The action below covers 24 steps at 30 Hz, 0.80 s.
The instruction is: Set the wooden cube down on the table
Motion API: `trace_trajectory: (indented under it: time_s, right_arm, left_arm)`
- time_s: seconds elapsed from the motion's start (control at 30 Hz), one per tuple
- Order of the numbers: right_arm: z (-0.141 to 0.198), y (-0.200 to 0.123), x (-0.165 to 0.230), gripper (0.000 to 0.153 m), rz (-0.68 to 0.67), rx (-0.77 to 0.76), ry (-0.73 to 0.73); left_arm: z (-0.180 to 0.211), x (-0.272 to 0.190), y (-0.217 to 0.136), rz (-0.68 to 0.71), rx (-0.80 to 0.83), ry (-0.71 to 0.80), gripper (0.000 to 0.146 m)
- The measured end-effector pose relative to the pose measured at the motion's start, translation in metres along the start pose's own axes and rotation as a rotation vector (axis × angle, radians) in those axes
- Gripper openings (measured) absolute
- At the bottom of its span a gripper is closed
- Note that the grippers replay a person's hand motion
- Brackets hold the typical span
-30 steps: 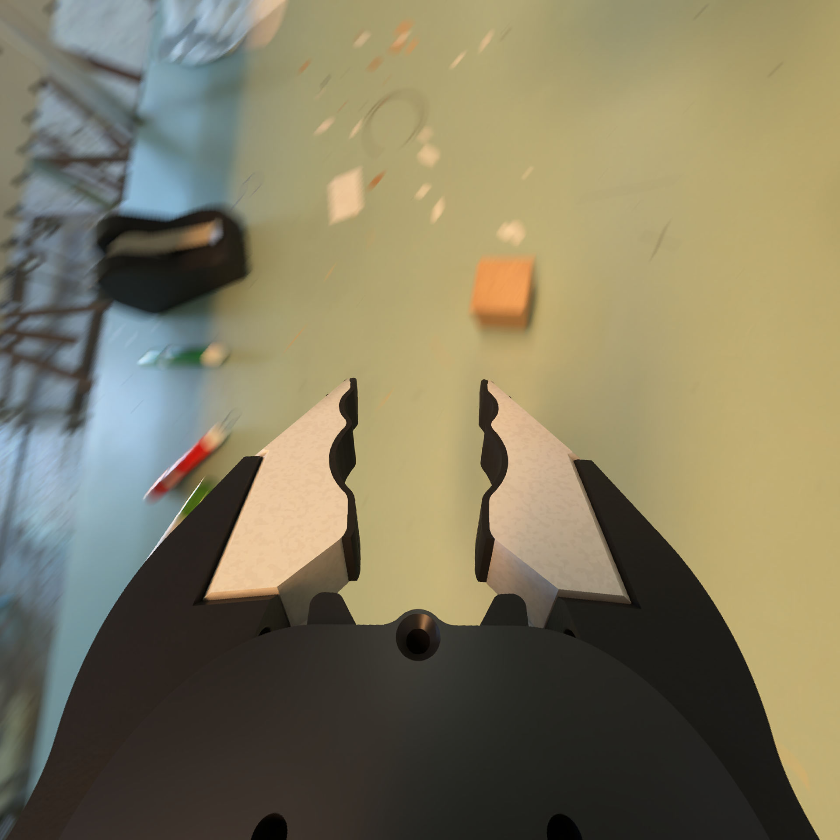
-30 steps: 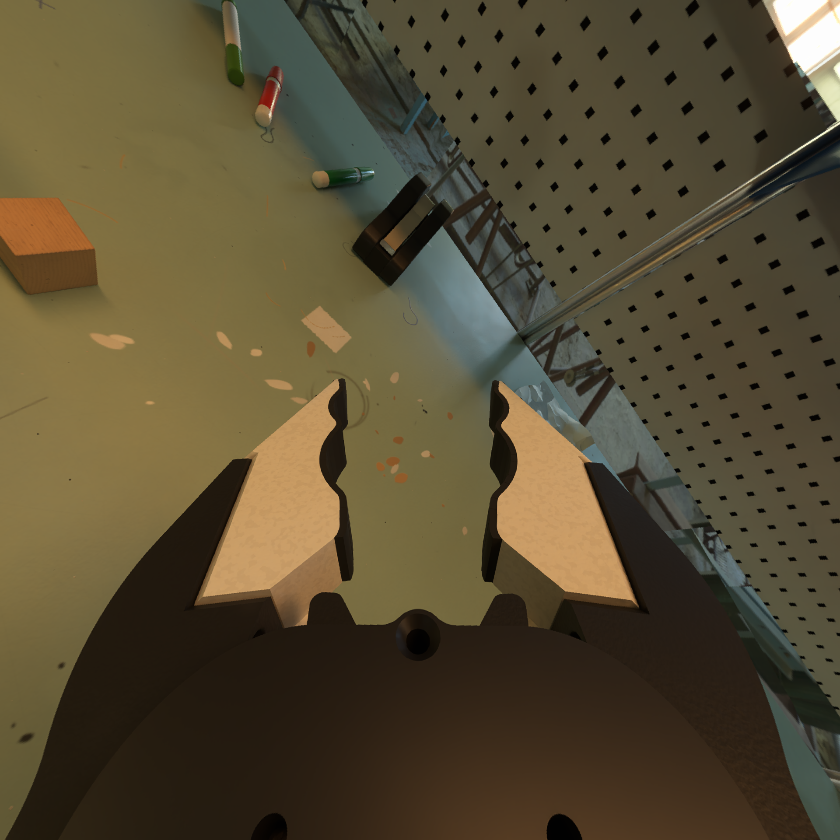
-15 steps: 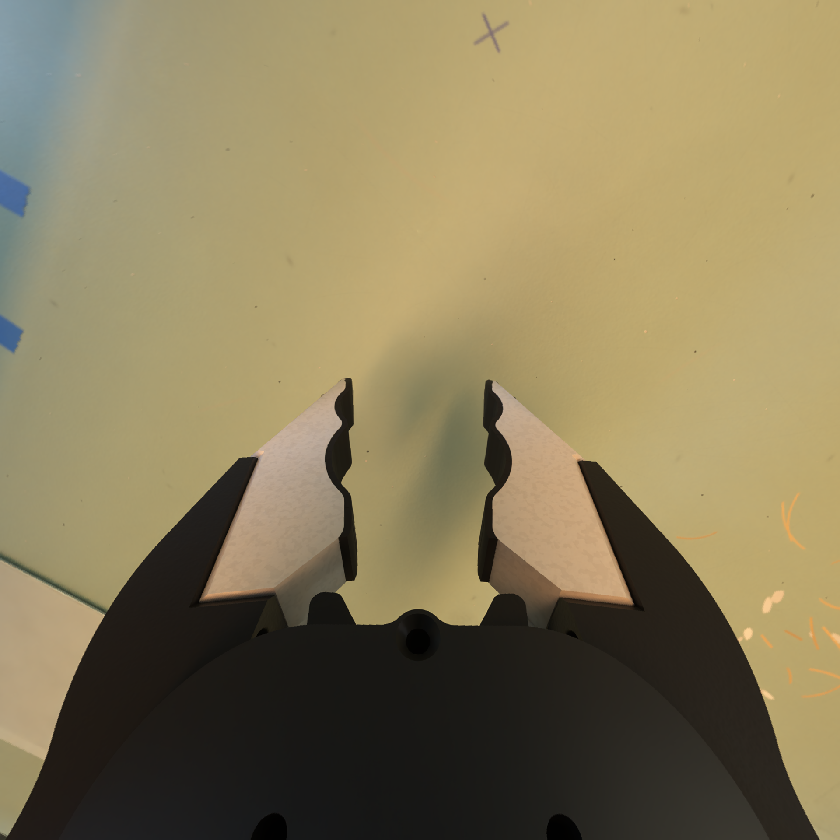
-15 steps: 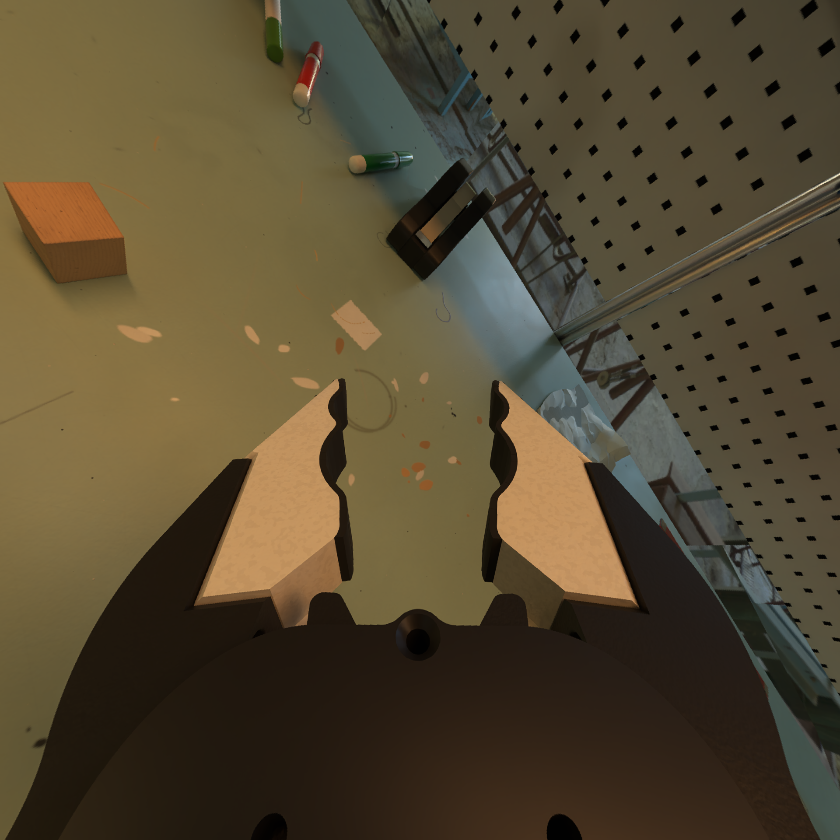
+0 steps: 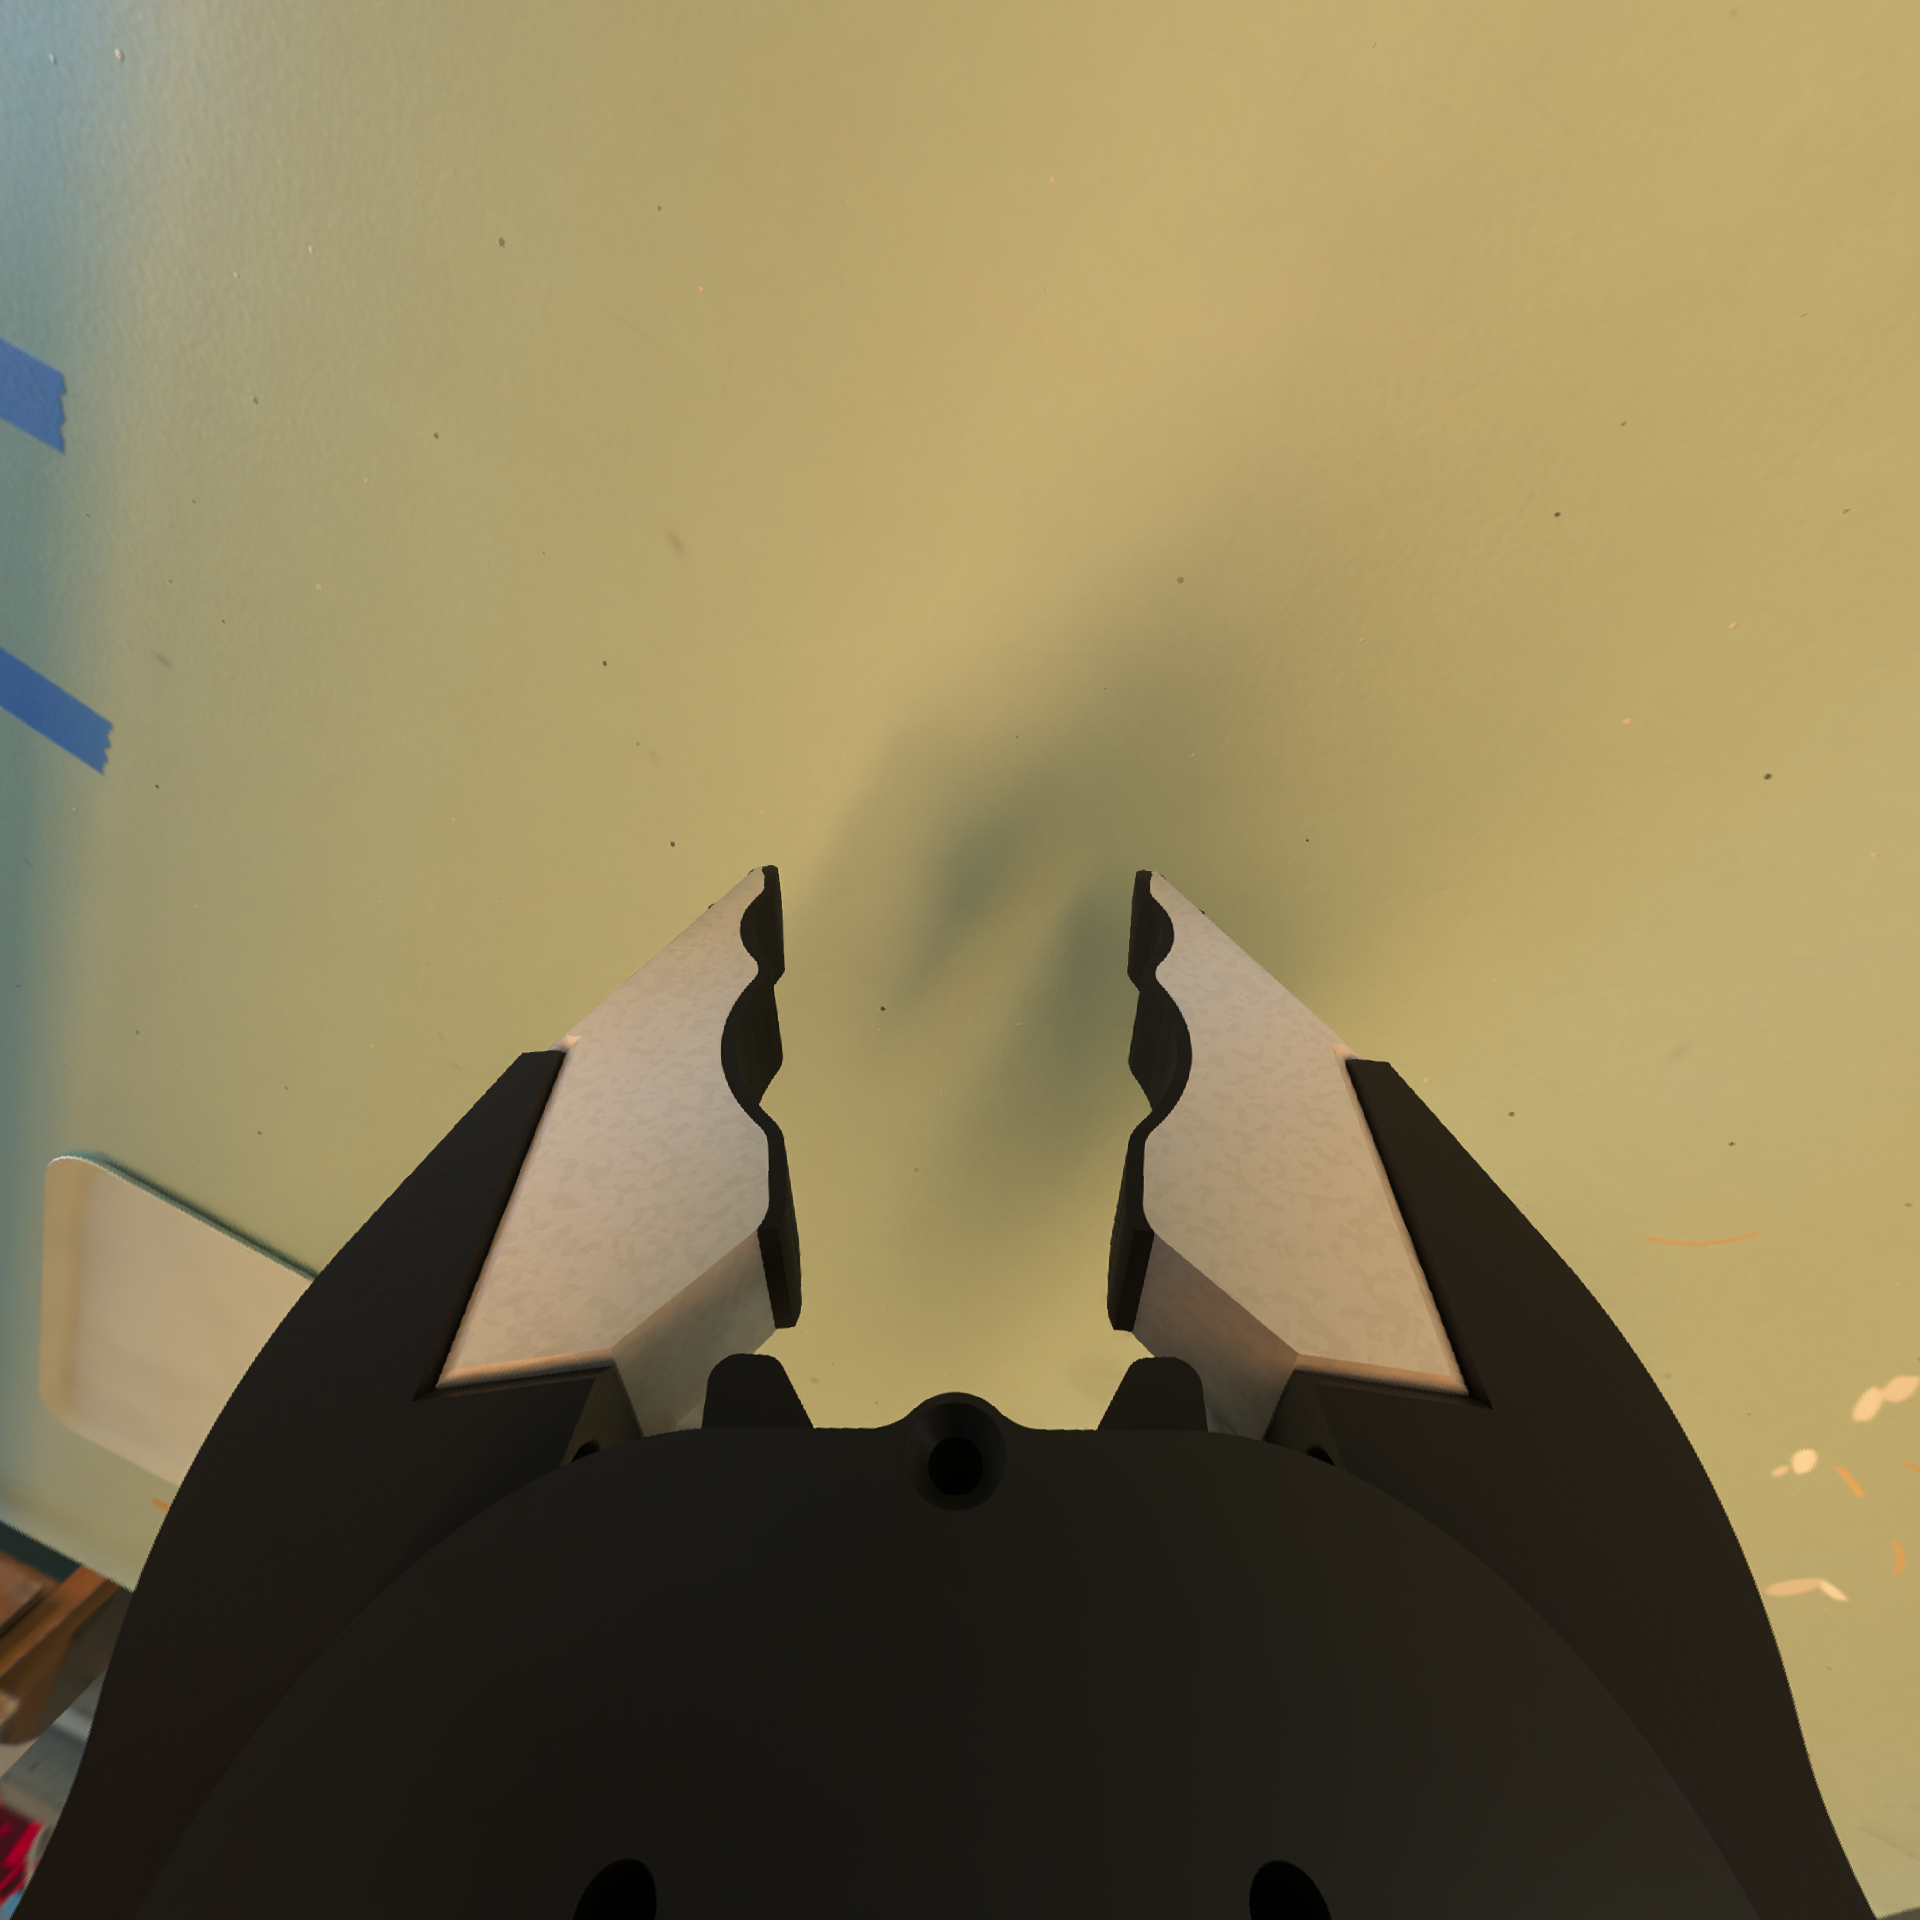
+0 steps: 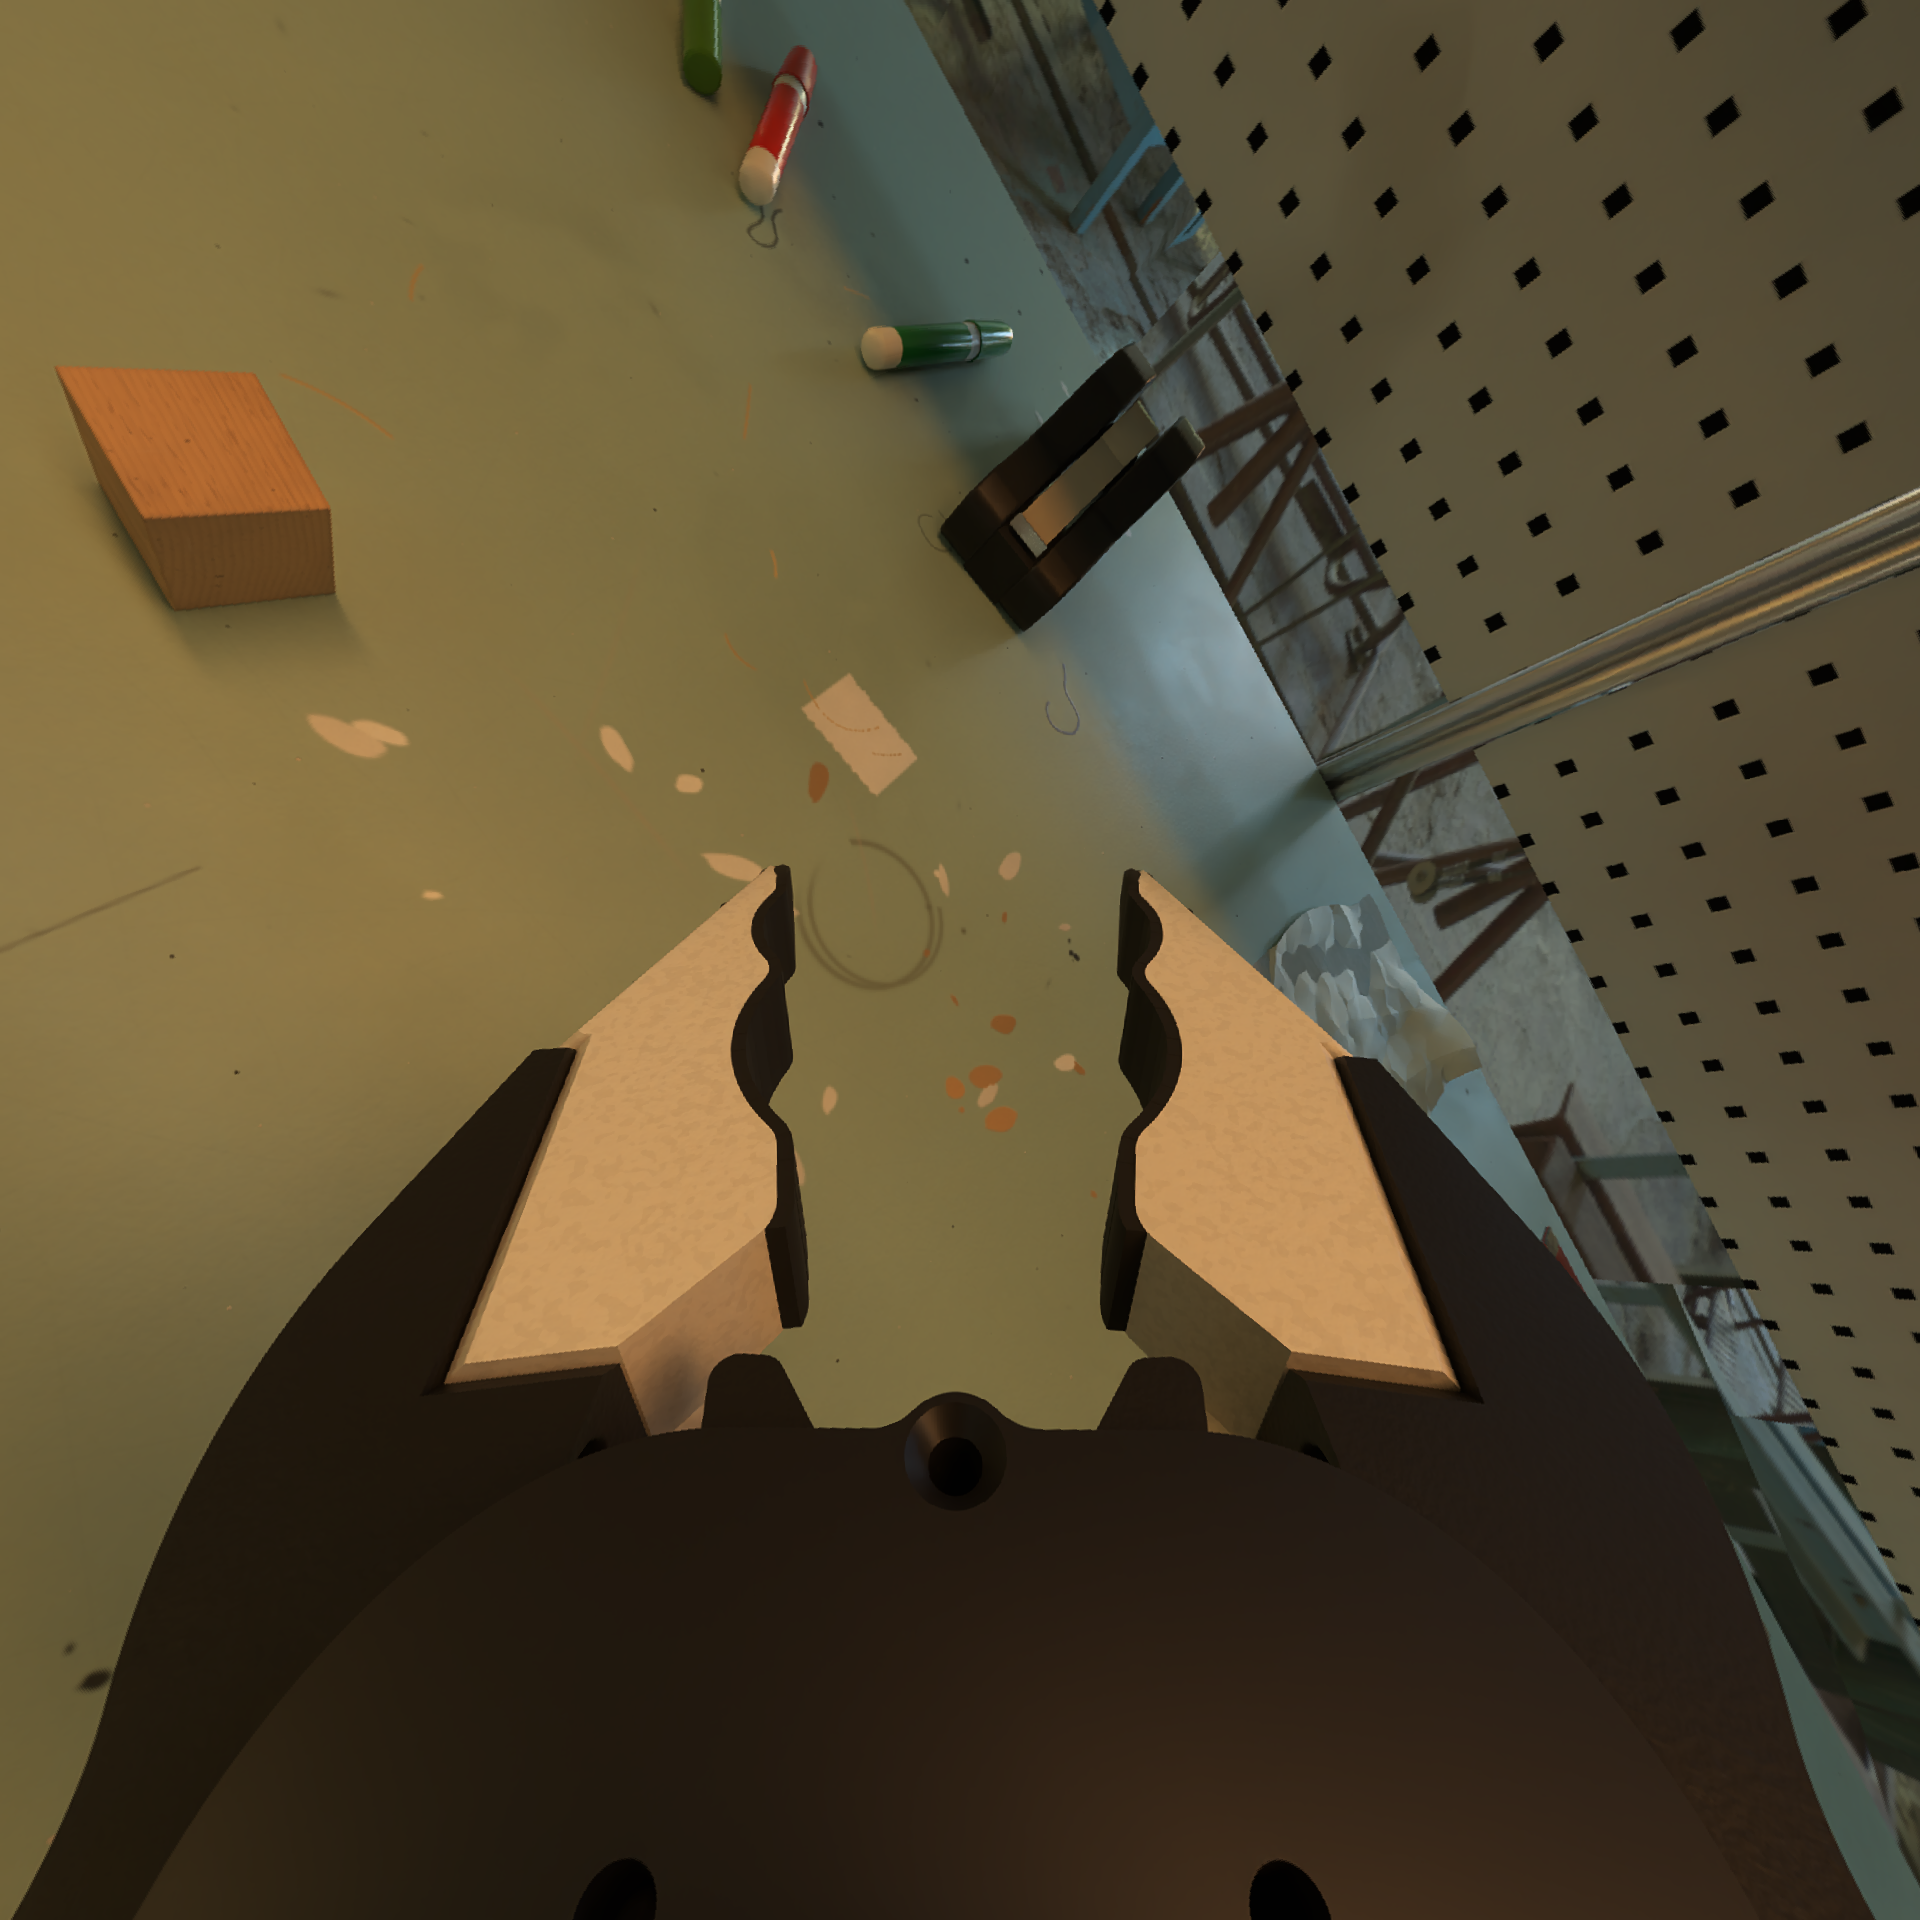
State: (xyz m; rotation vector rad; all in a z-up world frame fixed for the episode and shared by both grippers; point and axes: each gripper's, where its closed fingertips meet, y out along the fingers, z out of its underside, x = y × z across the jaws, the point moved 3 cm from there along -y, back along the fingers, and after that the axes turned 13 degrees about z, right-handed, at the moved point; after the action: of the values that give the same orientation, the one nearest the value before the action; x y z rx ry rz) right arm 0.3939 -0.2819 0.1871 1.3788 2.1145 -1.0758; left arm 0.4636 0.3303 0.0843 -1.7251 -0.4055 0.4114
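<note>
The wooden cube (image 6: 203, 483) rests flat on the counter (image 6: 499, 312), far ahead and left of the right tool (image 6: 954, 894), whose jaws are spread and empty. Ahead and right lie a red marker (image 6: 779, 125), a green marker (image 6: 935, 345) and a black holder (image 6: 1070, 499). A white paper scrap (image 6: 858, 732) bears faint, unreadable print. The left tool (image 5: 954, 894), also spread and empty, hovers over bare counter near blue tape strips (image 5: 52, 707).

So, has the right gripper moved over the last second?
Yes. The right gripper has crept forward: in its own view the pencilled ring on the table has slid back from ahead of the fingertips to between them.
</note>
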Motion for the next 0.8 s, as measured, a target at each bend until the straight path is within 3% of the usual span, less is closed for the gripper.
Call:
trace_trajectory:
  time_s: [0.3, 0.5, 0.6, 0.67, 0.8]
  right_arm:
    - [0.001, -0.001, -0.001, 0.063, 0.006, -0.007, 0.001]
    - [-0.014, 0.002, 0.003, 0.063, 0.003, -0.039, -0.010]
    - [-0.050, 0.009, 0.017, 0.063, -0.031, -0.133, -0.003]
    - [-0.091, 0.013, 0.038, 0.063, -0.093, -0.260, 0.017]
    - [-0.190, 0.007, 0.111, 0.063, -0.413, -0.653, 0.200]
  left_arm:
    - [-0.001, 0.002, -0.008, -0.061, -0.002, 0.011, 0.065]
    - [-0.015, -0.010, -0.044, -0.128, -0.166, 0.070, 0.064]
    - [-0.044, -0.037, -0.079, -0.141, -0.395, 0.207, 0.064]
    - [-0.067, -0.065, -0.104, -0.102, -0.568, 0.327, 0.064]
    - [-0.109, -0.137, -0.143, 0.052, -0.861, 0.580, 0.064]
